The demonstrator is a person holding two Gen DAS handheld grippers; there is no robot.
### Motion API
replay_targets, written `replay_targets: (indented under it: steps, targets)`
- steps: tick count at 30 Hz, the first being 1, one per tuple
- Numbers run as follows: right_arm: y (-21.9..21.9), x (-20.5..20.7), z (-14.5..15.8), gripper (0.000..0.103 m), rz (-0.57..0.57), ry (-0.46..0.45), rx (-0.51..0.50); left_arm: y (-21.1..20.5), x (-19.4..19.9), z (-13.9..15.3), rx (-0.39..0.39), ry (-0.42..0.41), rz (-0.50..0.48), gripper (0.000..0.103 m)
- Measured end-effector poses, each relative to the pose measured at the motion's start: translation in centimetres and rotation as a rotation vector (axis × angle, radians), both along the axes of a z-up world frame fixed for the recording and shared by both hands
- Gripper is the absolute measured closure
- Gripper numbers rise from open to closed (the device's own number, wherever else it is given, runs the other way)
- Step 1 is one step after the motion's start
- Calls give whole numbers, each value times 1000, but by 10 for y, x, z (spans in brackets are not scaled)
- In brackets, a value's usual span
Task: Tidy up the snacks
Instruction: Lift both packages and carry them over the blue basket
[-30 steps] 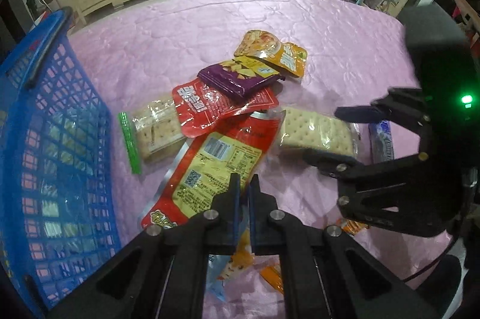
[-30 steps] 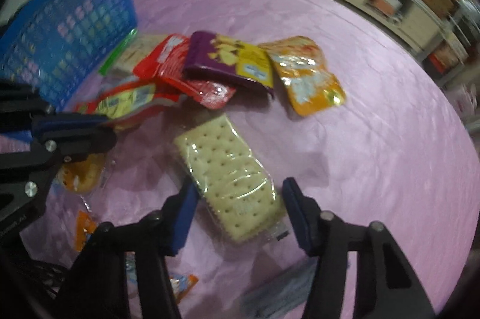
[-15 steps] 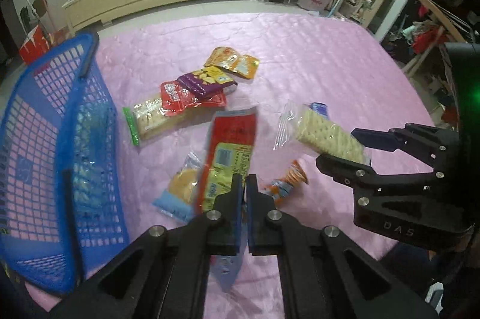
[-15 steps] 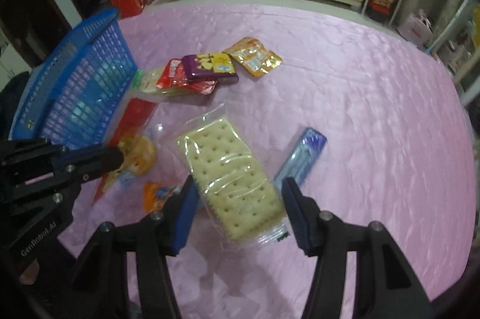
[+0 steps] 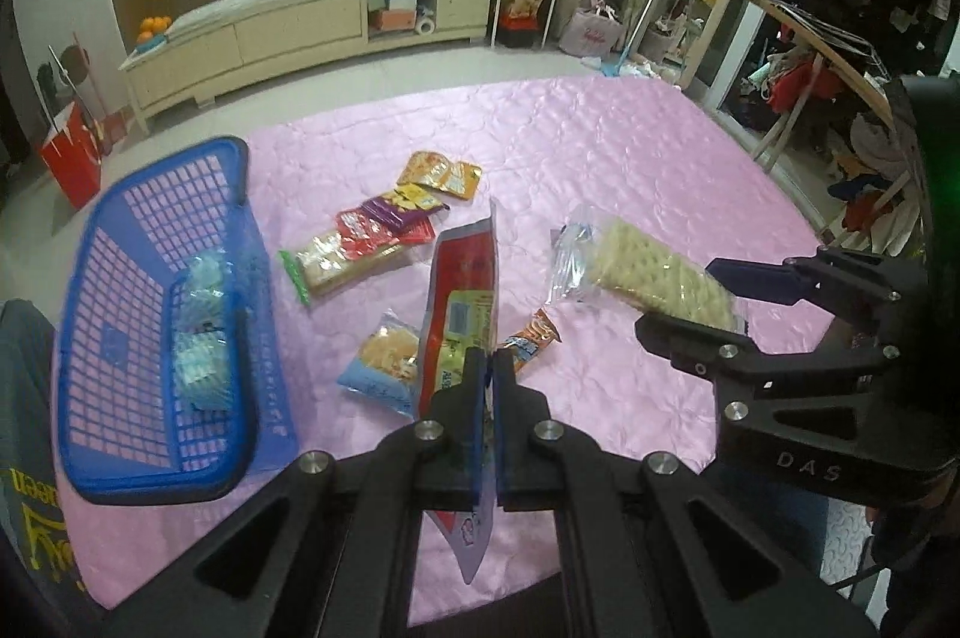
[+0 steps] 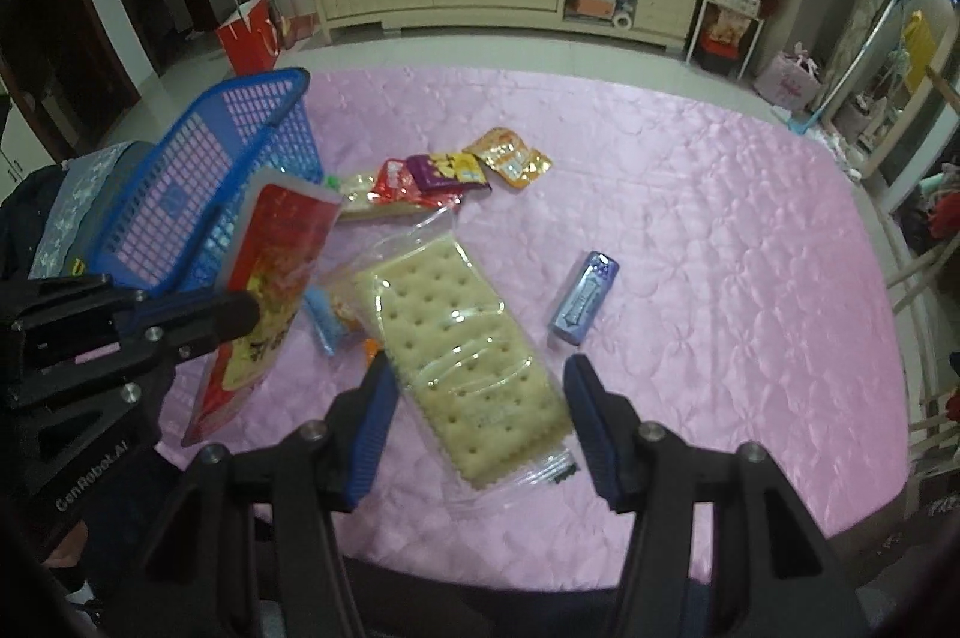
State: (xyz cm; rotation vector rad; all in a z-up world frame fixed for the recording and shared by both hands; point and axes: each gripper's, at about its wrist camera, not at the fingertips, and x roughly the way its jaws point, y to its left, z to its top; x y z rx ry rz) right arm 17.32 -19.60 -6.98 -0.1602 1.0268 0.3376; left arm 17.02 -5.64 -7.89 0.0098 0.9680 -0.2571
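The left tool (image 5: 487,368) is clenched on a red packet (image 5: 465,278), held off the pink worktop (image 5: 630,170) beside the blue basket (image 5: 162,482). The right tool (image 6: 480,392) grasps a cracker pack (image 6: 462,338) above the worktop; other snacks (image 5: 384,224) lie near the basket.
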Motion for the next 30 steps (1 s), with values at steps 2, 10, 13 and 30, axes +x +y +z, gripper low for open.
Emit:
replay_targets:
  steps: [2, 10, 13, 30]
  targets:
    - [5, -4, 9, 42, -5, -10, -3, 6, -6, 9, 10, -14, 1, 101]
    - [44, -14, 38, 42, 48, -53, -37, 41, -19, 48, 25, -89, 25, 101]
    - [61, -13, 44, 42, 80, -61, -36, 59, -20, 56, 28, -111, 58, 101]
    - [155, 20, 10, 42, 216, 25, -6, 158, 2, 32, 66, -59, 203, 101]
